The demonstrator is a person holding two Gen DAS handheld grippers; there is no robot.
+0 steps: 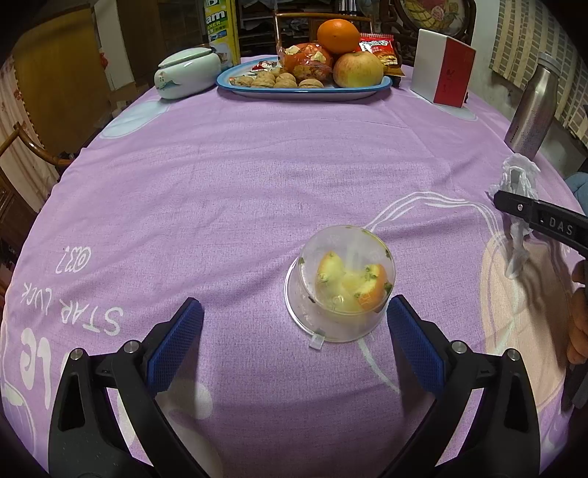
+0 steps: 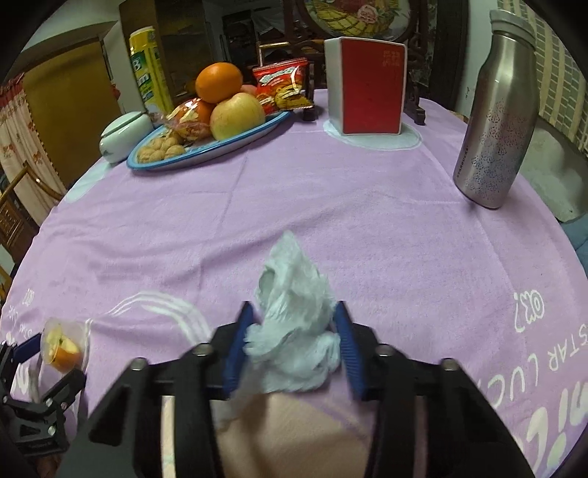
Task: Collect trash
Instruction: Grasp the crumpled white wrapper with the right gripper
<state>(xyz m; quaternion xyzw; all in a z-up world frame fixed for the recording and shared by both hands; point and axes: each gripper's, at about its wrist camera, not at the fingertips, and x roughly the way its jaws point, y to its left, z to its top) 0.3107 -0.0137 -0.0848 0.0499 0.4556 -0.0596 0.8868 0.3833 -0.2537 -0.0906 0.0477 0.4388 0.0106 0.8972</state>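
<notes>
tissue (image 2: 294,331), crumpled and white, sits clamped between the blue pads (image 2: 237,349) of the right gripper (image 2: 292,345), which is clenched on it above the purple cloth of the counter (image 2: 330,206). part of the wad pokes forward past the fingertips and a strand trails down behind them. in the left wrist view the same tissue hangs at the right edge, pinched in a black finger.

the left gripper (image 1: 294,331) is released, its blue pads spread wide and holding nothing. between them, closer to the right pad and almost touching it, lies a clear plastic cup (image 1: 340,286) tipped on its side on the counter, with orange peel (image 1: 371,286) and yellowish scraps inside. whether the pad touches the cup, i cannot tell.

farther back on the counter, a blue-rimmed tray (image 1: 305,92) carries an orange (image 1: 338,35), an apple (image 1: 358,70), walnuts (image 1: 275,81) and a red snack packet (image 1: 378,49). left of the tray stands a pale lidded jar (image 1: 187,73), with a yellow-green can (image 1: 220,25) behind it. right of the tray stands a white box with a red face (image 2: 367,88), and nearer the right edge a steel bottle (image 2: 496,117) stands upright.
</notes>
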